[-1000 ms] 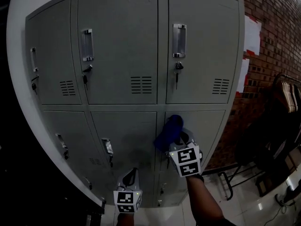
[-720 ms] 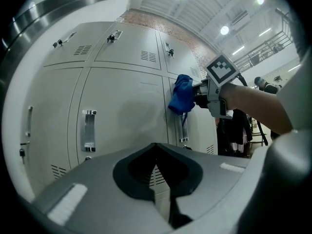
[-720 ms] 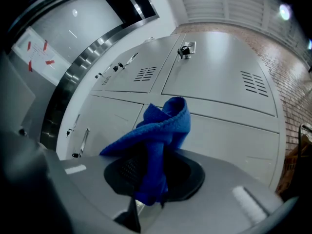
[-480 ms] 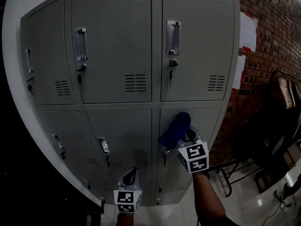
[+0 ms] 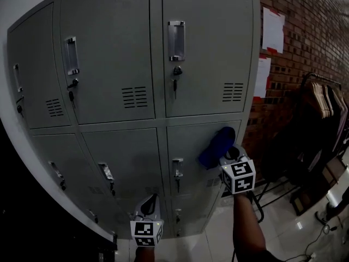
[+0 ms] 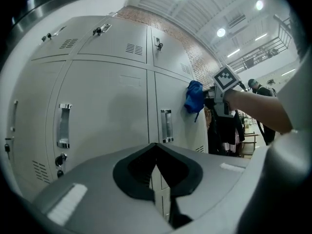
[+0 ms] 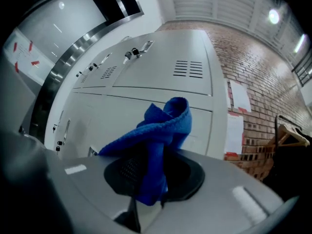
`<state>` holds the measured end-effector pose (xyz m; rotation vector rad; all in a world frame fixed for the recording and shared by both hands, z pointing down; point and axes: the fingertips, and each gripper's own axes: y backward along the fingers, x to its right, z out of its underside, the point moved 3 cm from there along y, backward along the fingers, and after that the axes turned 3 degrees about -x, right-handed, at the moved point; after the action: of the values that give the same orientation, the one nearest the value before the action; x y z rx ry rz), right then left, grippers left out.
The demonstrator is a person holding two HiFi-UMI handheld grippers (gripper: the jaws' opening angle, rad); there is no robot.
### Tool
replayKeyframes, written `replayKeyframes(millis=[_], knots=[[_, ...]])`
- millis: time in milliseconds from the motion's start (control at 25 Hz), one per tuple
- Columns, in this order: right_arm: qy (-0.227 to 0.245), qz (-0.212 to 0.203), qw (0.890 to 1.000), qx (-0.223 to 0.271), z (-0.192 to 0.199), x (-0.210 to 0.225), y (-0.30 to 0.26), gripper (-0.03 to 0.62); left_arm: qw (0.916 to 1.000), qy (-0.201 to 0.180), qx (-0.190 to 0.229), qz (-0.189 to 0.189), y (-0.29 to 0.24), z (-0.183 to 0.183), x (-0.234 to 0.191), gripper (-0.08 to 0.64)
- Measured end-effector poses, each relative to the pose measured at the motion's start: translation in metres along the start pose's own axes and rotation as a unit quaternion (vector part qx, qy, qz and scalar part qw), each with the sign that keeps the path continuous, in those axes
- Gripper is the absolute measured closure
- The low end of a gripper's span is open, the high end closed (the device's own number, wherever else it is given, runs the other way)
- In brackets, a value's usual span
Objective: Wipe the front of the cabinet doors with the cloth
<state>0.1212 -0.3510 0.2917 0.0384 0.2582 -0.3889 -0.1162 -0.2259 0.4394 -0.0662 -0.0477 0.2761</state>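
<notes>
While the right gripper grasps the cloth against the lower right door, that door spreads leftward; the left gripper, clenched empty, hangs lower.

the cloth is bright blue, the cabinet doors plain pale grey, the wall red-brown brick.

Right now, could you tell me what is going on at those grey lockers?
A person is working at the grey cabinet with a gripper in each hand. The right gripper is shut on a blue cloth, held up to the upper right part of the lower right door. The left gripper is shut and empty, low in front of the lower doors.
</notes>
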Motion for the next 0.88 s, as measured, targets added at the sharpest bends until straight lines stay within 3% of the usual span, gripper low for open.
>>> replayKeyframes(millis=[240,520,640,880], knots=[[0.004,0.044,0.999,-0.021,0.017,0.049,0.012,0.508,0.9999,-0.003,-0.003,0.011,-0.005,0.001,0.013,0.543],[0.004,0.054,0.998,-0.025,0.017,0.056,0.018,0.506,0.9998,-0.007,-0.001,0.018,-0.008,-0.001,0.02,0.543],[0.01,0.043,0.999,-0.003,0.014,0.026,0.023,0.505,0.9998,-0.008,-0.002,0.019,-0.008,0.0,0.02,0.543],[0.027,-0.045,0.999,-0.001,0.021,-0.08,0.003,0.506,0.9999,-0.004,0.002,0.009,-0.001,0.0,0.009,0.543]])
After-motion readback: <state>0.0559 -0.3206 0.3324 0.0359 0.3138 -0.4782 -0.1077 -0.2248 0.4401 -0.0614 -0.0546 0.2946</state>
